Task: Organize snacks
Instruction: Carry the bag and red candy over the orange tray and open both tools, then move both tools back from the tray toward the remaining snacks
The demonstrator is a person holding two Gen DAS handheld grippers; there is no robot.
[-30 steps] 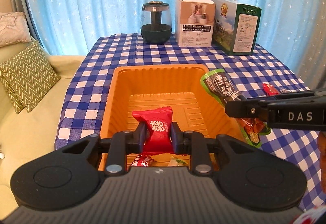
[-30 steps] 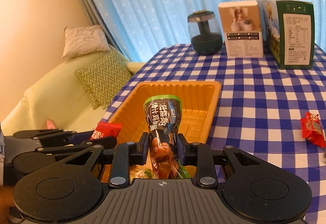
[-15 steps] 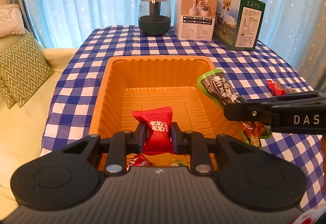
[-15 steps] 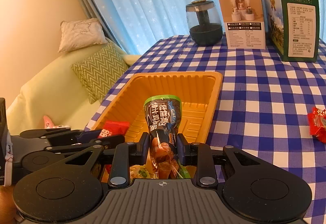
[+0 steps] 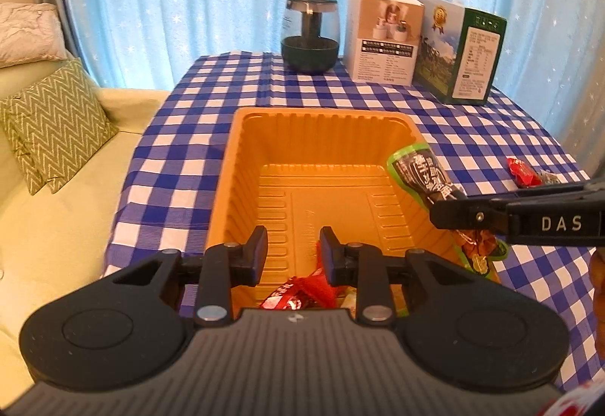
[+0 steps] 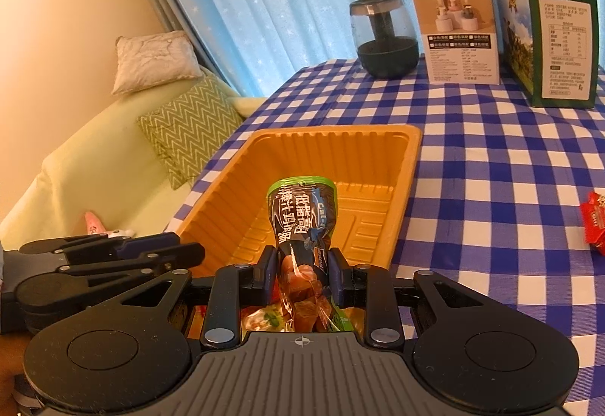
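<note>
While left tool (image 5: 293, 249) opens empty | red packet (image 5: 302, 293) beneath | right tool (image 6: 300, 274) grips green pouch (image 6: 302, 211)

Right hand-held gripper (image 6: 301, 276) clamped on a dark snack pouch with green trim (image 6: 302, 223), pouch upright between the pads, over the near end of the orange tray (image 6: 410, 151). Left hand-held gripper (image 6: 189, 251) at the tray's left edge, jaws opening, nothing visible between them. Red wrapper (image 6: 595, 223) on the checkered worktop (image 6: 491, 170), well right of the tray. Jar (image 6: 385, 36), white box (image 6: 457, 32) and green box (image 6: 556, 38) lined up at the far edge.
</note>
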